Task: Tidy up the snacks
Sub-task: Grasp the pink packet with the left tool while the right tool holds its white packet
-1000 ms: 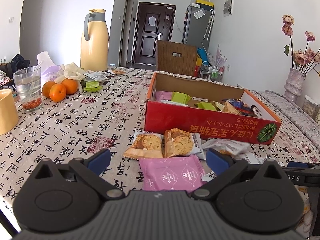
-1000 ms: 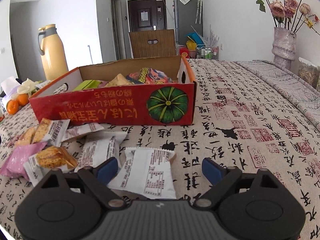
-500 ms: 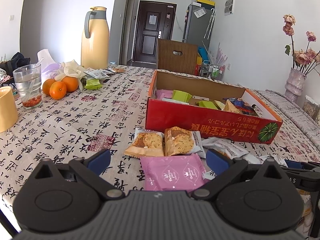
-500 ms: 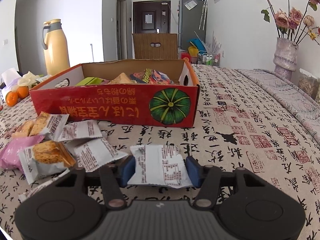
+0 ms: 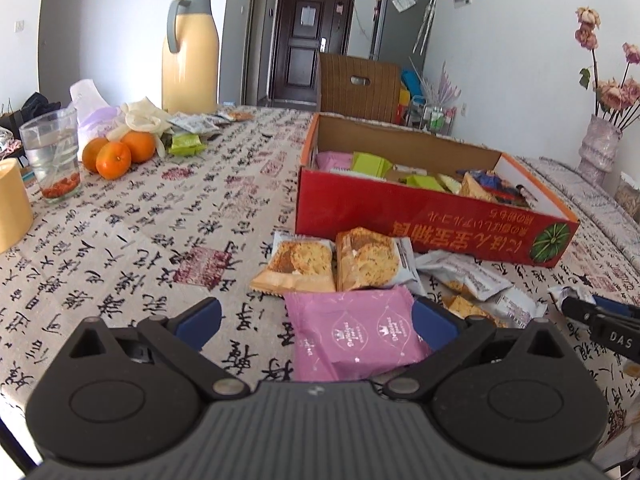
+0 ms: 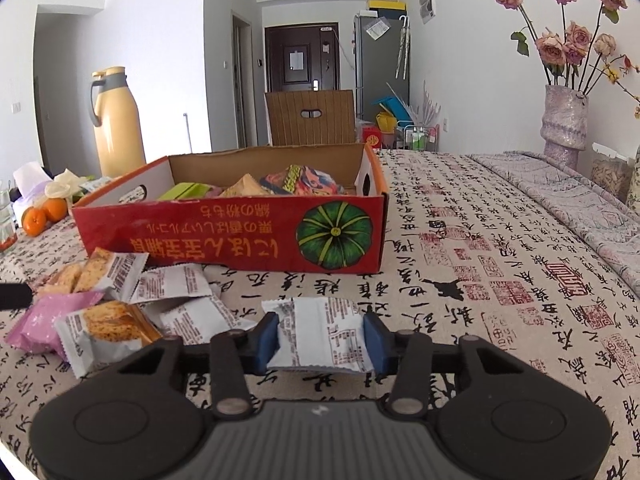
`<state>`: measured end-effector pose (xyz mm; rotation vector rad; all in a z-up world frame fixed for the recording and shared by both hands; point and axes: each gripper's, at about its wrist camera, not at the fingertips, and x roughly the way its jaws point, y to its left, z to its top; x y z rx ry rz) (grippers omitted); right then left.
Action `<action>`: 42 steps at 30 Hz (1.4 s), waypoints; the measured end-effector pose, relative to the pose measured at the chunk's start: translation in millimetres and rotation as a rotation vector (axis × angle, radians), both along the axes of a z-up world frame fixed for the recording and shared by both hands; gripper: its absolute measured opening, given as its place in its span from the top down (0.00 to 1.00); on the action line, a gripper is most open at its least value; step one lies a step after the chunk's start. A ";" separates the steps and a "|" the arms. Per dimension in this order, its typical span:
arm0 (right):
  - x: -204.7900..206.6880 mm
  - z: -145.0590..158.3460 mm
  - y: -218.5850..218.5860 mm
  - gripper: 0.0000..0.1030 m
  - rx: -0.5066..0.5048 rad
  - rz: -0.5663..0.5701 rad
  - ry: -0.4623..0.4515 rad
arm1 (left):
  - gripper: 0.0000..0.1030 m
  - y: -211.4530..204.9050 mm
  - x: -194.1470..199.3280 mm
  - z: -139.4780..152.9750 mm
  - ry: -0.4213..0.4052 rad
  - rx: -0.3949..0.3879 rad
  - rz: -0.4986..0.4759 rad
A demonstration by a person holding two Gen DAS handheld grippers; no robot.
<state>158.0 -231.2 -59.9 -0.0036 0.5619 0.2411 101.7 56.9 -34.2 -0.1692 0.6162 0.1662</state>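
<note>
A red cardboard box [image 6: 240,236] holding several snacks stands mid-table; it also shows in the left wrist view [image 5: 420,216]. Loose snack packets lie in front of it. My right gripper [image 6: 320,338] is shut on a white snack packet [image 6: 320,332] and holds it just above the tablecloth. My left gripper [image 5: 316,320] is open, its fingers on either side of a pink snack packet [image 5: 356,332] lying on the cloth. Two cookie packets [image 5: 332,260] lie just beyond it. The right gripper's tip [image 5: 600,316] shows at the right edge of the left wrist view.
A yellow thermos [image 5: 190,52], oranges [image 5: 118,152], a glass [image 5: 52,160] and a yellow cup [image 5: 10,204] stand on the left. A vase of roses [image 6: 564,120] stands at the back right. More white packets [image 6: 176,292] lie left of the right gripper.
My right gripper closed on the white packet and raised it a little off the cloth. My left gripper edged forward around the pink packet and stayed open.
</note>
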 end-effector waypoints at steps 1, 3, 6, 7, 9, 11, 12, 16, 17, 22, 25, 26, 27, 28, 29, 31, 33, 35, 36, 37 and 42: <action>-0.7 0.4 -0.7 0.57 0.002 -0.001 -0.003 | 0.00 -0.7 2.3 -0.8 0.007 -0.004 -0.002; -2.4 1.2 -2.2 0.57 0.007 -0.002 -0.008 | 0.00 -3.0 9.4 -2.4 0.029 -0.007 -0.004; -4.7 1.5 -3.6 0.57 0.012 -0.002 -0.013 | 0.00 -7.0 23.7 -4.6 0.069 -0.015 -0.014; -5.2 1.6 -4.3 0.57 0.014 -0.002 -0.014 | 0.00 -9.0 29.0 -5.7 0.086 -0.013 -0.011; -6.6 1.3 -6.3 0.57 0.017 -0.002 -0.015 | 0.00 -12.6 39.6 -8.8 0.125 -0.010 -0.002; -7.2 0.9 -8.7 0.57 0.023 -0.002 -0.015 | 0.00 -15.1 47.6 -12.8 0.158 -0.008 0.005; -6.9 0.5 -9.8 0.57 0.027 -0.003 -0.014 | 0.00 -16.6 50.3 -14.9 0.172 -0.002 0.012; -6.1 -0.6 -13.7 0.57 0.037 -0.004 -0.013 | 0.00 -21.9 53.1 -21.6 0.202 0.013 0.019; -6.0 -0.6 -13.8 0.57 0.040 -0.001 -0.014 | 0.00 -23.5 52.7 -22.0 0.203 0.022 0.020; -6.4 -1.5 -12.9 0.57 0.047 0.010 -0.014 | 0.00 -31.9 51.3 -25.3 0.203 0.072 0.015; -6.5 -1.7 -13.0 0.56 0.048 0.007 -0.012 | 0.05 -32.9 48.3 -25.6 0.190 0.076 0.016; -6.7 -1.4 -13.1 0.57 0.048 0.007 -0.012 | 0.07 -32.8 46.9 -24.9 0.184 0.077 0.017; -7.1 -1.4 -13.2 0.57 0.048 0.007 -0.013 | 0.13 -32.6 45.3 -23.9 0.177 0.079 0.021; -7.4 -1.2 -12.9 0.56 0.048 0.008 -0.014 | 0.16 -32.1 43.6 -23.3 0.172 0.077 0.027; -7.7 -1.0 -12.6 0.56 0.048 0.009 -0.015 | 0.18 -31.9 42.2 -23.1 0.166 0.079 0.029; -8.1 -1.0 -11.5 0.56 0.047 0.011 -0.014 | 0.23 -32.5 38.0 -23.1 0.153 0.085 0.031; -8.9 -0.8 -10.3 0.56 0.045 0.014 -0.015 | 0.27 -32.0 34.9 -22.6 0.143 0.086 0.032; -9.9 -0.2 -9.8 0.56 0.044 0.016 -0.016 | 0.30 -29.8 32.2 -21.9 0.130 0.076 0.030; -10.5 0.1 -9.6 0.56 0.044 0.016 -0.017 | 0.35 -28.3 30.4 -21.4 0.121 0.067 0.029; -11.0 0.6 -9.8 0.56 0.044 0.016 -0.019 | 0.36 -27.6 28.9 -20.9 0.115 0.068 0.032; -12.9 2.1 -9.1 0.56 0.042 0.015 -0.023 | 0.38 -22.5 23.4 -19.5 0.099 0.059 0.032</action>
